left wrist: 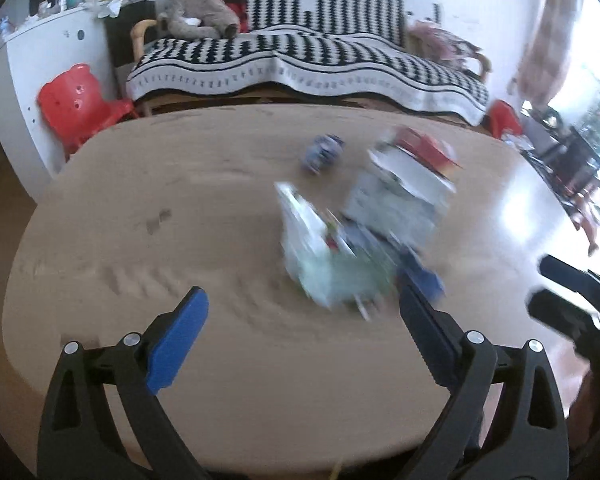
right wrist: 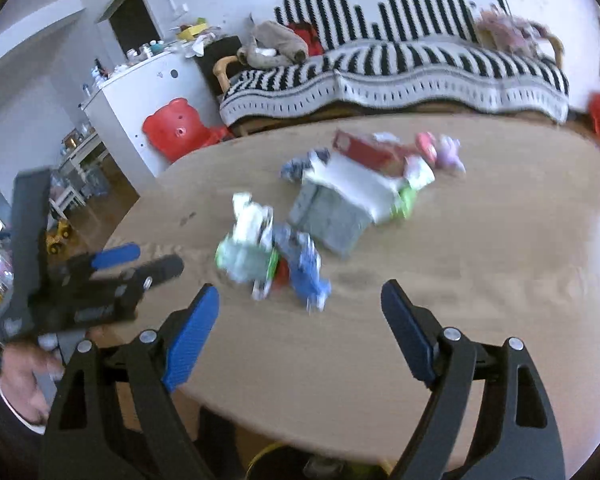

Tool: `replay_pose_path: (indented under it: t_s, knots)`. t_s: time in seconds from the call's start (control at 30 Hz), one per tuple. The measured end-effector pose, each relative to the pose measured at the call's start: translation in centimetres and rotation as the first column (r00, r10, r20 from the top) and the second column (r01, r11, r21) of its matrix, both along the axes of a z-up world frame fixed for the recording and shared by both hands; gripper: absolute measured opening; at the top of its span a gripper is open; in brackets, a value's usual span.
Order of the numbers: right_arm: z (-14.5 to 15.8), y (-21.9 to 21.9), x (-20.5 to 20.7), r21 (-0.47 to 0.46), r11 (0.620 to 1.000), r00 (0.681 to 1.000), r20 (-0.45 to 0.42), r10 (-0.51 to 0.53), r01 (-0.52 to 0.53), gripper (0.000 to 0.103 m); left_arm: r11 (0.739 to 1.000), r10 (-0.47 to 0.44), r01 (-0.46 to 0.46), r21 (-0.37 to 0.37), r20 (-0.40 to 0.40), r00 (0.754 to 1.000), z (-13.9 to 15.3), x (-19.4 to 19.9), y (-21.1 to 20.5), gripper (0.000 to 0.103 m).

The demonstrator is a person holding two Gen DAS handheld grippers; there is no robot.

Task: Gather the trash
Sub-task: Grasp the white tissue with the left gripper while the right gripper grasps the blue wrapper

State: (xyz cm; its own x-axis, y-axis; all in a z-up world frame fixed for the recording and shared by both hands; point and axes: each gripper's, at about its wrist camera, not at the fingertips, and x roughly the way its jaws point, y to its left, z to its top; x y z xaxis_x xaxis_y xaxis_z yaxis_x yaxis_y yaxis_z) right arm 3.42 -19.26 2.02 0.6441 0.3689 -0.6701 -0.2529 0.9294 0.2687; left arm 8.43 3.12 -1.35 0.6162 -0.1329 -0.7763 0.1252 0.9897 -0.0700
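Observation:
A pile of trash lies on the wooden table [left wrist: 140, 248]: a grey carton [left wrist: 392, 206] with a white and red box [left wrist: 420, 160] on it, a pale green and white wrapper [left wrist: 320, 256], a blue wrapper [left wrist: 420, 276] and a crumpled blue ball [left wrist: 323, 152]. My left gripper [left wrist: 300, 304] is open and empty, just short of the green wrapper. My right gripper [right wrist: 300, 300] is open and empty, near the blue wrapper [right wrist: 306, 268] and green wrapper [right wrist: 244, 248]. The grey carton [right wrist: 328, 212], red box [right wrist: 372, 150] and pink and purple items [right wrist: 440, 152] lie beyond. Both views are motion-blurred.
A black-and-white covered sofa [left wrist: 300, 60] stands behind the table, with a red child's chair [left wrist: 80, 100] and a white cabinet [left wrist: 40, 60] at left. The left gripper shows in the right wrist view [right wrist: 140, 260] at the table's left edge. Something yellow [right wrist: 268, 450] sits below the near table edge.

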Motion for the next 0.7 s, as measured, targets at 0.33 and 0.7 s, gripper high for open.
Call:
replay_pose_path:
  t_s: [0.33,0.7]
  knots:
    - [-6.1,3.6,6.0,-0.101,0.993,0.993,-0.107,0.048,-0.059,0.073,0.995,0.070,-0.077,-0.069,-0.106,0.992,-5.1,10.0,1.7,0.094]
    - [-9.3,5.7,8.7,-0.122,0.988,0.978,-0.196,0.071,-0.096,0.031,0.998,0.050,-0.056,-0.039,-0.127,0.991,-7.7,11.2,1.1,0.054]
